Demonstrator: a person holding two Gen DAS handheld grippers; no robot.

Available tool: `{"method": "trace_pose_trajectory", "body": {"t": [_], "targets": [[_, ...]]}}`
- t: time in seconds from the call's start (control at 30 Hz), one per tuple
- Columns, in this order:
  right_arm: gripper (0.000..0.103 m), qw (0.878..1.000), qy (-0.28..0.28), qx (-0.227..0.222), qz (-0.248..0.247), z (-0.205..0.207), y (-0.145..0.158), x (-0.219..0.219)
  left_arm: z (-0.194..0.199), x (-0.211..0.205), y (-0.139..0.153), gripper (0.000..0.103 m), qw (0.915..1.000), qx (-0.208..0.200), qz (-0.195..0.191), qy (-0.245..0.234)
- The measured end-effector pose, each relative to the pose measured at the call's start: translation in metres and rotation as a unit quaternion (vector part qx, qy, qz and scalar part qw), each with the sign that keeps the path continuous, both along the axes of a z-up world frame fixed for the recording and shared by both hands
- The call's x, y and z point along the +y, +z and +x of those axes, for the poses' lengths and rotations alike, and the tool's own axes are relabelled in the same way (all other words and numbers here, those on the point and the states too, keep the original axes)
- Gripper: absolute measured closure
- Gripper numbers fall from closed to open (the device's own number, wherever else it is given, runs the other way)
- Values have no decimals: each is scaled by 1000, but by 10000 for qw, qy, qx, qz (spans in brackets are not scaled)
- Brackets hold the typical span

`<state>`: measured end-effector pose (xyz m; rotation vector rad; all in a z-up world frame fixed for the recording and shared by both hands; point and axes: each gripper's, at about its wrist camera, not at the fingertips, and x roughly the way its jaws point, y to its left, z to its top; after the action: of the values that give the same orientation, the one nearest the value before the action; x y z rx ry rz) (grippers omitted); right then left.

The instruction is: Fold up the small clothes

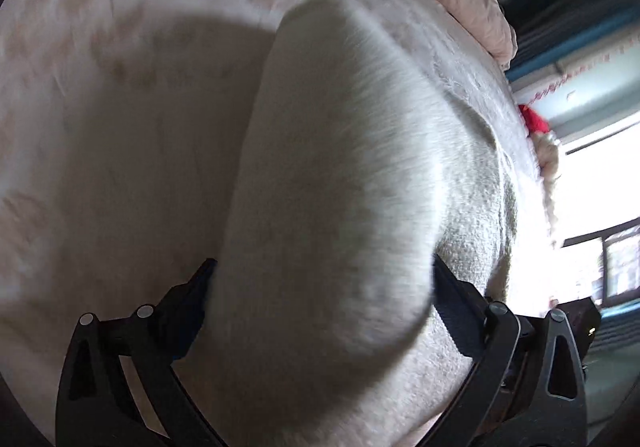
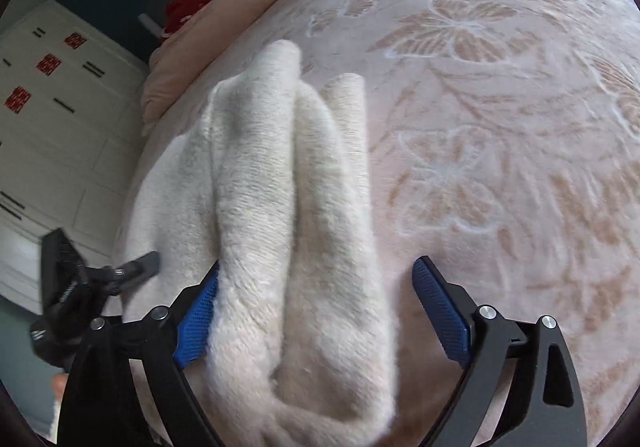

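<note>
Fuzzy cream cloth, a small garment [image 2: 288, 207], fills the space nearest both cameras and lies bunched in long rolls on a pink blanket [image 2: 500, 119] patterned with tan butterflies. Its folds hide most of the gap between the fingers in each view. The right gripper [image 2: 316, 311] stands spread wide, its blue-padded fingers [image 2: 440, 315] either side of the rolls; the left pad touches the cloth, the right one stands apart from it. The left gripper [image 1: 320, 279] also stands spread, with the garment [image 1: 340, 187] bulging between its black fingers and blurred. In the right view the left gripper [image 2: 96, 275] shows at the garment's left edge. Beyond the blanket lie a pink quilt [image 2: 224, 31], something red [image 2: 192, 7], and white cupboards [image 2: 60, 119] bearing red stickers [image 2: 18, 99] whose marks are too small to read. A bright window [image 1: 600, 175] glares at the left view's right side.
</note>
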<state>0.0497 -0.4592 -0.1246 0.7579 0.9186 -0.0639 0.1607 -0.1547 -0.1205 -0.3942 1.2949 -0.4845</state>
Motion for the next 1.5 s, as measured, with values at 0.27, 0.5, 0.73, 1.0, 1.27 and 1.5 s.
{"method": "trace_pose_trajectory", "body": {"t": [0.27, 0.5, 0.73, 1.0, 1.27, 1.5], "targets": [[69, 9981, 89, -212, 564, 5, 11, 5, -11, -16, 27, 46, 9975, -395, 401, -433], [70, 9985, 55, -364, 410, -50, 53, 20, -54, -14, 62, 54, 9913, -515, 683, -998], [68, 9983, -30, 38, 584, -121, 38, 35, -107, -4, 50, 52, 9835, -256, 1063, -1442], [48, 9973, -199, -47, 705, -123, 13, 35, -98, -2, 33, 34, 9855, -205, 1147, -1236], [37, 9934, -350, -222, 1070, -124, -2, 28, -99, -10, 30, 16, 9817, -415, 1468, -1143], [68, 9957, -155, -629, 667, -115, 37, 28, -102, -7, 55, 45, 9868, -575, 967, -1165]]}}
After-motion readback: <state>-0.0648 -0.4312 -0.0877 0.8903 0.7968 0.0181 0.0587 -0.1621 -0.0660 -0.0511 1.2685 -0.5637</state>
